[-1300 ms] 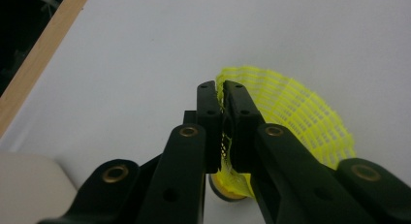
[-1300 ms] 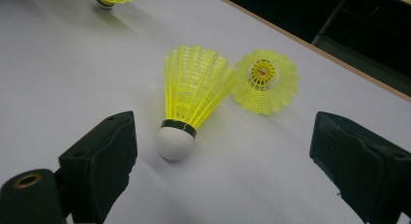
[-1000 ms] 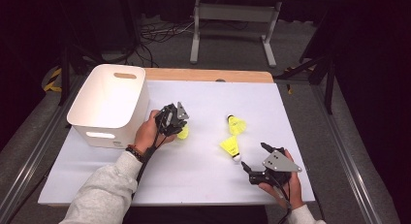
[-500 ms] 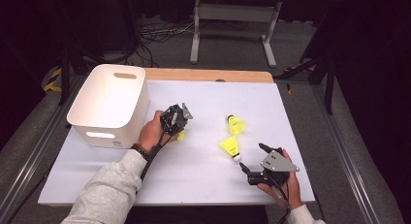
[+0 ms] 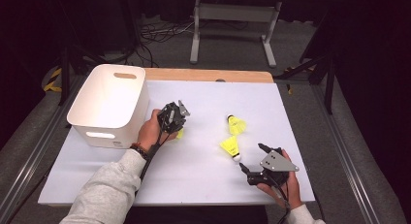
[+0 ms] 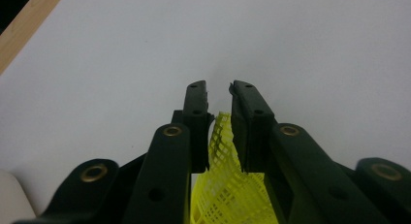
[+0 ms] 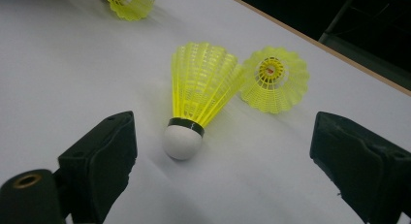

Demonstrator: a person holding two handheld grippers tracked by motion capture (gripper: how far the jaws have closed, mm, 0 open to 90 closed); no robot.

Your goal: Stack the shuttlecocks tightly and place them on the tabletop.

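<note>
At the left of the table (image 5: pixel 203 185) stands a white bin (image 5: pixel 109 105), empty as far as the high view shows. Just beside it the left gripper (image 5: pixel 180 118) has a yellow shuttlecock (image 6: pixel 228 185) by its mesh skirt. The jaws stand narrow and have just been opening a little, with the skirt between them; the left gripper view shows the mesh folded against the pads, so the hold looks real but slight.

A shuttlecock like this is very light, and its plastic skirt is soft and springy. It crumples under a hard squeeze and could slip out of a loose one. The firmer places to take it are the dark band and the cork below it.

Toward the right, two more lie near each other on the table, well apart from the bin. One lies on its side (image 7: pixel 196 100) with its white cork toward the right gripper (image 7: pixel 223 166); the other (image 7: pixel 274 78) shows its open skirt. The right gripper's jaws are wide and hold nothing, with the cork in the gap between them.
</note>
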